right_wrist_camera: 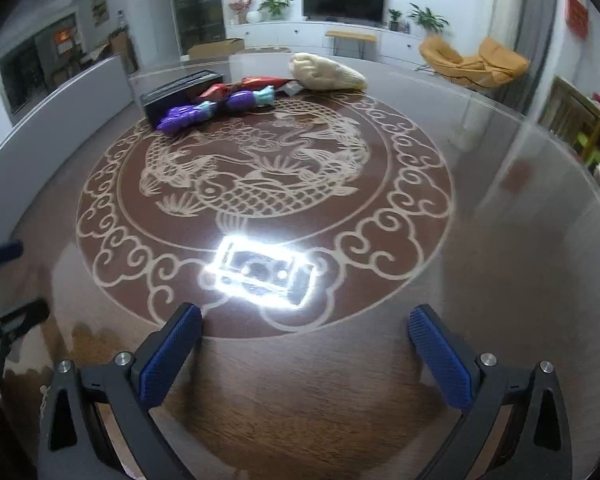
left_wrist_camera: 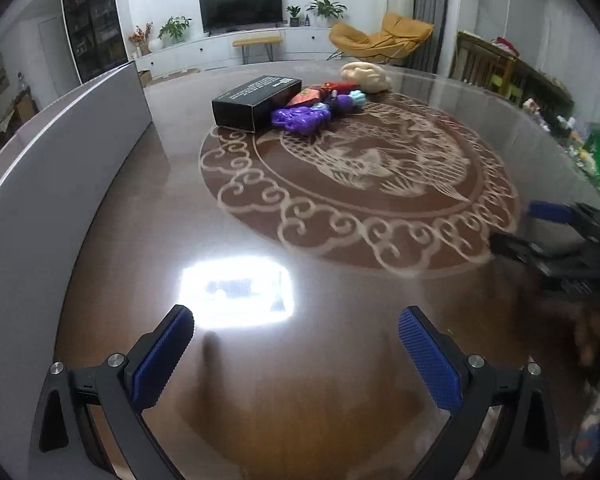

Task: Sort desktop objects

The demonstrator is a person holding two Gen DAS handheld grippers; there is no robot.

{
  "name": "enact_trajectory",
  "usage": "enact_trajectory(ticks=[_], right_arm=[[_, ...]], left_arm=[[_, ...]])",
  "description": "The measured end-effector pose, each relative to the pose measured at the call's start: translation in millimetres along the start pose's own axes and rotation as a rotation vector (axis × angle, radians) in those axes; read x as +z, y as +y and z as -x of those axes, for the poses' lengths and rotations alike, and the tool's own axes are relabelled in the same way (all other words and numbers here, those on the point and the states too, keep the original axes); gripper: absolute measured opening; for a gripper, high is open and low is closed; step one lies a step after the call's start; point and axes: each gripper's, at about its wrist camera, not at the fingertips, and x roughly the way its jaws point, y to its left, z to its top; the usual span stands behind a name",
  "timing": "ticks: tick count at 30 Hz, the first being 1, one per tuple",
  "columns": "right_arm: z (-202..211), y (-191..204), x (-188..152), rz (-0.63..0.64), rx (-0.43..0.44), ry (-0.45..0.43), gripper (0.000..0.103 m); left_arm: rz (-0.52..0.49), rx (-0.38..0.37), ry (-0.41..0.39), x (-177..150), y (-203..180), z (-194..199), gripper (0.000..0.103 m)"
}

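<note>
A pile of objects lies at the far side of the round table [left_wrist_camera: 260,380]: a black box [left_wrist_camera: 256,100], a purple plastic toy [left_wrist_camera: 304,117], a red packet [left_wrist_camera: 312,94] and a cream plush toy [left_wrist_camera: 366,74]. The same pile shows in the right wrist view: black box [right_wrist_camera: 176,94], purple toy [right_wrist_camera: 216,110], red packet [right_wrist_camera: 256,82], plush toy [right_wrist_camera: 324,72]. My left gripper [left_wrist_camera: 296,326] is open and empty, low over the near table. My right gripper [right_wrist_camera: 306,322] is open and empty too. Both are far from the pile.
A grey upright panel [left_wrist_camera: 60,168] runs along the table's left edge, also in the right wrist view [right_wrist_camera: 52,120]. The right gripper shows at the left wrist view's right edge [left_wrist_camera: 548,232]. A bright lamp reflection [left_wrist_camera: 236,292] lies on the glossy top.
</note>
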Motion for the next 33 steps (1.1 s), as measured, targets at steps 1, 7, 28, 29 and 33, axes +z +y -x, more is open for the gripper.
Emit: enact_trajectory(ticks=[1, 7, 28, 29, 33], right_arm=[[2.2, 1.6, -2.4, 0.0, -0.001, -0.001, 0.103], [1.6, 1.1, -2.0, 0.0, -0.001, -0.001, 0.103], [1.1, 0.8, -1.6, 0.0, -0.001, -0.001, 0.103], [1.1, 0.8, -1.6, 0.0, -0.001, -0.001, 0.103], [1.0, 0.8, -1.5, 0.0, -0.001, -0.001, 0.103]], left_arm=[[-0.007, 0.013, 0.003, 6.4, 0.7, -7.2, 0.103], [0.043, -0.016, 0.028, 17.2, 12.7, -28.5, 0.103], [0.045, -0.002, 0.022, 16.0, 8.5, -30.9, 0.103], [0.046, -0.003, 0.022, 16.0, 8.9, -30.8, 0.103], [0.045, -0.003, 0.022, 16.1, 9.0, -30.8, 0.103]])
